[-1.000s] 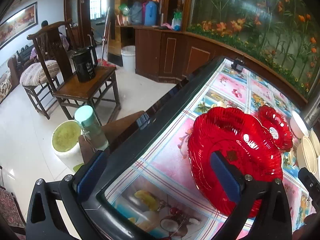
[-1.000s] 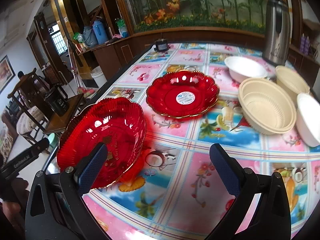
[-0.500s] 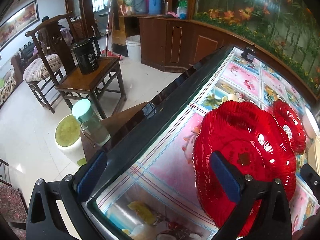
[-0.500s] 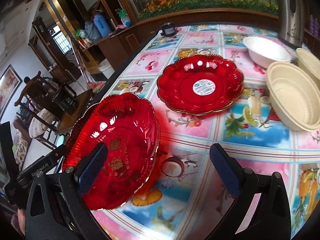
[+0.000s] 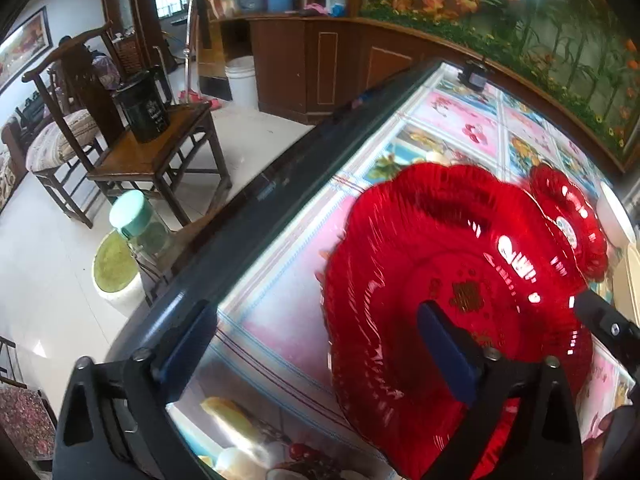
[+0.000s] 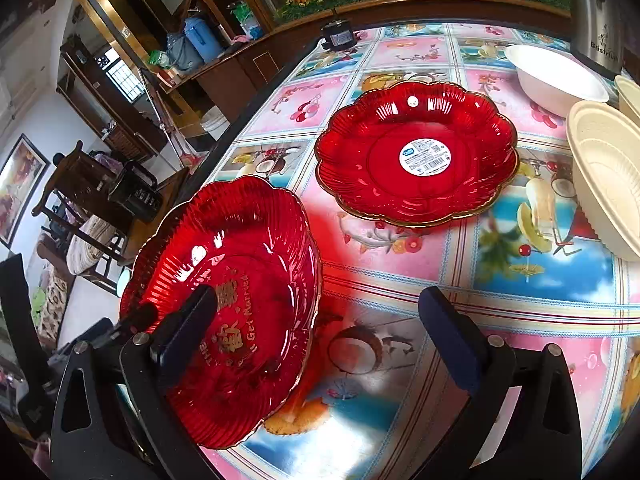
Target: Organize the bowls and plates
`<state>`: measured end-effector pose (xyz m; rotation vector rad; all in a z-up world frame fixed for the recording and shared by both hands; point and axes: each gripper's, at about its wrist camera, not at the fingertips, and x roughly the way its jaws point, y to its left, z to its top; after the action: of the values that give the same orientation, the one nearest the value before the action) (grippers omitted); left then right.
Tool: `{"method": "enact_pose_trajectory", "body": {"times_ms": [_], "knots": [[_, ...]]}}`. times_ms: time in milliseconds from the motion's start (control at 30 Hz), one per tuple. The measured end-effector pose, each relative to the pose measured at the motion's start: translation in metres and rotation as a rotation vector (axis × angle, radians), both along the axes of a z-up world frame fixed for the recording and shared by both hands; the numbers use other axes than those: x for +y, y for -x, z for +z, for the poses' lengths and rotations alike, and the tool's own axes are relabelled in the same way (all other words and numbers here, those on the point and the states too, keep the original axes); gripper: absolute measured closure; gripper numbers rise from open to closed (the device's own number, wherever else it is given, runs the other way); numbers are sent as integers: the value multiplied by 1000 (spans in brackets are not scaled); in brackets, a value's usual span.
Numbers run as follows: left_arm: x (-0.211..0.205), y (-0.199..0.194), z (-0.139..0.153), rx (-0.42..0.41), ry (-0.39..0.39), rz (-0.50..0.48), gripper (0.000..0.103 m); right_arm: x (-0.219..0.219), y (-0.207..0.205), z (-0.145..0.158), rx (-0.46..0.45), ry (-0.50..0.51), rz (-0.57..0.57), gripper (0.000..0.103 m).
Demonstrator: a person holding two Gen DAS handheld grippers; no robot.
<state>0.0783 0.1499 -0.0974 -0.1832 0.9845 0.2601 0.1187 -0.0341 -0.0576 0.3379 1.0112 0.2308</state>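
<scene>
A red scalloped plate with gold lettering (image 6: 240,296) sits tilted at the table's near left edge; it also shows in the left wrist view (image 5: 448,288). A second red plate with a white sticker (image 6: 416,156) lies flat farther back and shows in the left wrist view (image 5: 568,220). My left gripper (image 5: 316,352) is open, its right finger over the tilted plate. My right gripper (image 6: 316,336) is open, its left finger over that plate. Cream bowls (image 6: 608,176) and a white bowl (image 6: 556,76) stand at the right.
The table (image 6: 400,272) has a fruit-print cloth and a dark left edge (image 5: 256,208). A steel kettle (image 6: 596,12) stands at the back right. Off the table's left side are a wooden chair with a black pot (image 5: 148,112), a bottle (image 5: 136,220) and a stool.
Both grippers have moved closer to the tilted red plate, which now fills more of each view. Both stay open.
</scene>
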Motion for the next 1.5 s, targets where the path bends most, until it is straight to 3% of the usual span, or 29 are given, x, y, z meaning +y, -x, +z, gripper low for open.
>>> {"method": "enact_pose_trajectory", "body": {"times_ms": [100,167,267,367,400,433,533,667,1233,1500], "knots": [[0,0,-5,18,33,-13,19,3,-4,-4,20,-1,2,8],[1,0,-8,24,56,-20,35,3,-5,-8,39,-5,-7,15],[2,2,-11,15,84,-31,50,2,-8,-15,77,-25,-16,35],[2,2,-11,2,107,-44,69,0,-9,-20,77,-44,-34,63],[2,3,-11,-3,125,-50,72,-1,-9,-22,80,-51,-34,77],[1,2,-11,-7,134,-55,77,-2,-10,-24,87,-65,-36,82],[-4,2,-10,-11,130,-74,86,-2,-9,-26,75,-79,-35,86],[-4,5,-7,-20,146,-84,89,4,-7,-26,54,-66,-20,93],[26,59,20,-63,90,-62,90,50,39,5,-53,18,88,95],[39,60,-3,-18,90,-29,86,73,47,-12,-12,40,122,94]]}}
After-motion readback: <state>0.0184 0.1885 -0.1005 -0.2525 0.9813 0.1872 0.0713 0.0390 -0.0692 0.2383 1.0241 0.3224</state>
